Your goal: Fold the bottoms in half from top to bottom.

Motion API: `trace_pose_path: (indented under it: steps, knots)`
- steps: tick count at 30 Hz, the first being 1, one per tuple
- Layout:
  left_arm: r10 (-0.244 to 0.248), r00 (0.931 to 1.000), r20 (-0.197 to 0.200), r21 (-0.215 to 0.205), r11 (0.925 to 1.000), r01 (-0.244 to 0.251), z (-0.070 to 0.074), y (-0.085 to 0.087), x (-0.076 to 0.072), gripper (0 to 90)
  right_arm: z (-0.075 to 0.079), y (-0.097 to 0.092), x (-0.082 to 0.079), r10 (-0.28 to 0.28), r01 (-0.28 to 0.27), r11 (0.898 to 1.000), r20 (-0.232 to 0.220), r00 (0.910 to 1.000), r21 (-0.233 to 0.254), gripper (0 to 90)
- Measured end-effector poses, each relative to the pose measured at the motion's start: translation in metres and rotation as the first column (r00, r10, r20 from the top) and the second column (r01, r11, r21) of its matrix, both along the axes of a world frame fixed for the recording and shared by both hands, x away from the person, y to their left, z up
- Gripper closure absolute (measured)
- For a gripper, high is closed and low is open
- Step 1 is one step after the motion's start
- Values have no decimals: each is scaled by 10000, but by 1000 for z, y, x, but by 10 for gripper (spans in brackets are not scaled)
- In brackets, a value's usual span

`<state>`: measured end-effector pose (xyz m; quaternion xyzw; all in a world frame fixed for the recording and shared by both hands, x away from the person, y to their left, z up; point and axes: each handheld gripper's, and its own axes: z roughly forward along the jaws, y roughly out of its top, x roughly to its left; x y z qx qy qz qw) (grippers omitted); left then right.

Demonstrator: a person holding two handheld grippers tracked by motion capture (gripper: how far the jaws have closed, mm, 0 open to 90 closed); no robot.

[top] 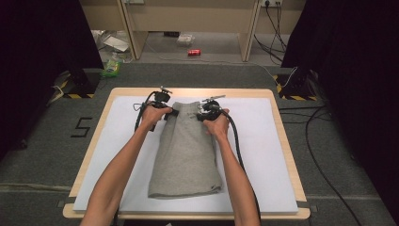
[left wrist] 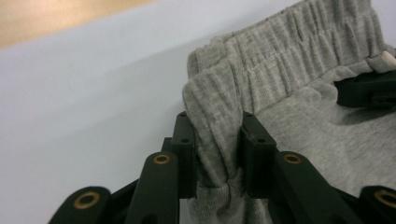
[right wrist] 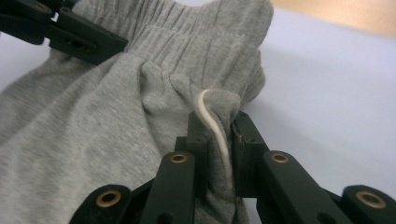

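While folded, shorts (top: 186, 150) waistband (left wrist: 261, 65) inside both hand-held grippers

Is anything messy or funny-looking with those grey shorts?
Mostly tidy: the folded grey shorts lie flat on the white mat. One odd bit: the white drawstring is caught in the right gripper with the bunched waistband. Beyond the table, a red can lies on the floor.
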<state>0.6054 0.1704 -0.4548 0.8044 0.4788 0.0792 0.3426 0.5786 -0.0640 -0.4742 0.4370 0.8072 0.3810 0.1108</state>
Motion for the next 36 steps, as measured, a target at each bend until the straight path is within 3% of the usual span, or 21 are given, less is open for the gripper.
trace_pose_path:
  steps: [2, 7, 14, 20, 24, 26, 30, 36]
  knots:
    - [-14, 9991, 415, -5, 10000, 14, 10, -3, 1, 708, 7, -4, 1, -11, 7, 9998, 173, 9999, 199, 805]
    - [-40, 9951, 988, -52, 10000, 45, 34, -8, 5, 707, 29, -12, 6, -115, 84, 9989, 670, 9977, 468, 806]
    - [-467, 9888, 1420, -215, 9985, 502, 61, -5, -7, 706, 54, -18, -3, 77, -173, 9972, 1299, 9915, 731, 805]
    - [-993, 9804, 1703, -329, 9938, 1063, 78, 2, -32, 705, 62, -25, -28, 441, -667, 9892, 1687, 9847, 1307, 805]
    - [-1428, 9685, 2042, -175, 9886, 1494, 87, 2, -53, 705, 72, -26, -50, 780, -1045, 9869, 2033, 9760, 1229, 804]
    - [-1501, 9638, 2203, -428, 9856, 1633, 88, 6, -66, 705, 76, -28, -62, 907, -1183, 9858, 2152, 9724, 1188, 804]
    - [-1511, 9624, 2256, -611, 9838, 1688, 86, 11, -86, 705, 79, -28, -83, 1111, -1379, 9846, 2243, 9682, 1076, 803]
    - [-1624, 9530, 2559, -750, 9795, 1871, 85, 18, -122, 704, 81, -24, -113, 1388, -1624, 9832, 2374, 9614, 828, 803]
